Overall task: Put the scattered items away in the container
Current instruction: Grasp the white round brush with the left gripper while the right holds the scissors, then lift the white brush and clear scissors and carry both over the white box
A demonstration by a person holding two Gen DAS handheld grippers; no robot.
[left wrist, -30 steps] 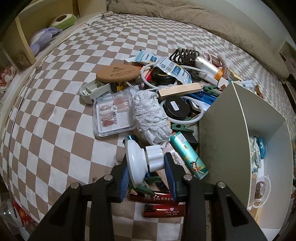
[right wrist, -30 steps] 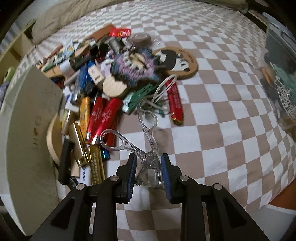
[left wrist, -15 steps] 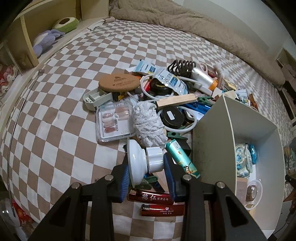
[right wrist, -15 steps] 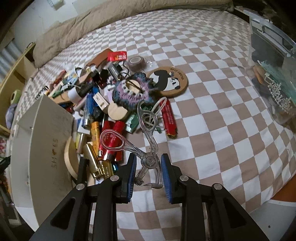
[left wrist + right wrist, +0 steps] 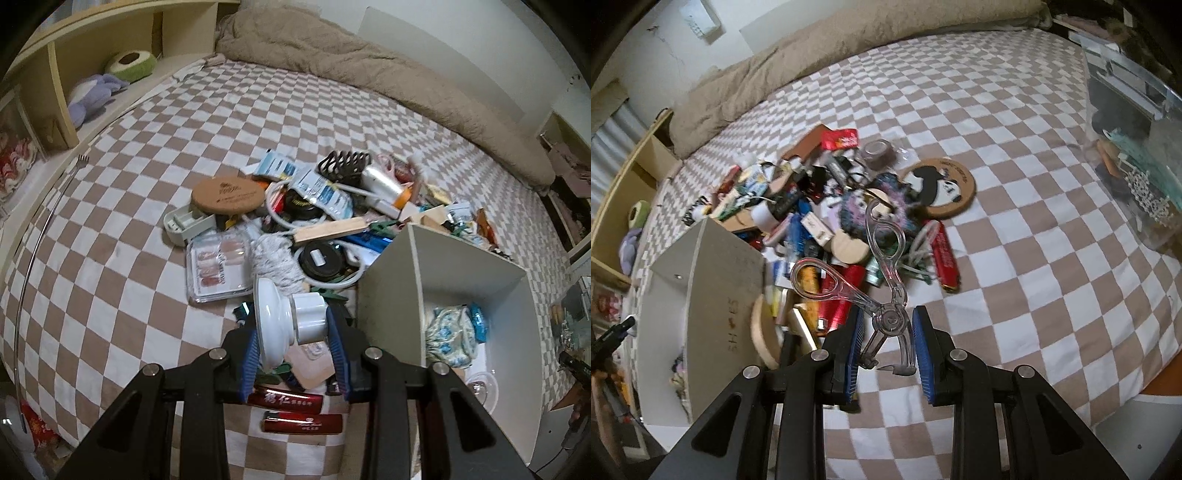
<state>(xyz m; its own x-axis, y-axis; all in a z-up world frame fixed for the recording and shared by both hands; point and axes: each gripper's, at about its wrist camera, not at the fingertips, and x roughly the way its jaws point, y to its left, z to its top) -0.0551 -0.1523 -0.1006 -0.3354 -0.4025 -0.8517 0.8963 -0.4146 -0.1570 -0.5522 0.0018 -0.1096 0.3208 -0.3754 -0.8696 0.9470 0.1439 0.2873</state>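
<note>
Both grippers loaded beside white container (image 5: 476,273).
Left gripper (image 5: 295,354) clamped white suction cup (image 5: 284,321); right gripper (image 5: 886,345) clamped clear eyelash curler (image 5: 886,295).

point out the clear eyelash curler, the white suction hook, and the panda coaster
clear eyelash curler (image 5: 891,320), right wrist view, its hinge.
white suction hook (image 5: 309,317), left wrist view, its knob.
panda coaster (image 5: 942,192), right wrist view, its printed face.

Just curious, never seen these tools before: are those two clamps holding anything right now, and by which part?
Yes. The left gripper clamps a white suction-cup knob across its two ends; the right gripper pinches a clear plastic eyelash curler near its hinge.
</note>
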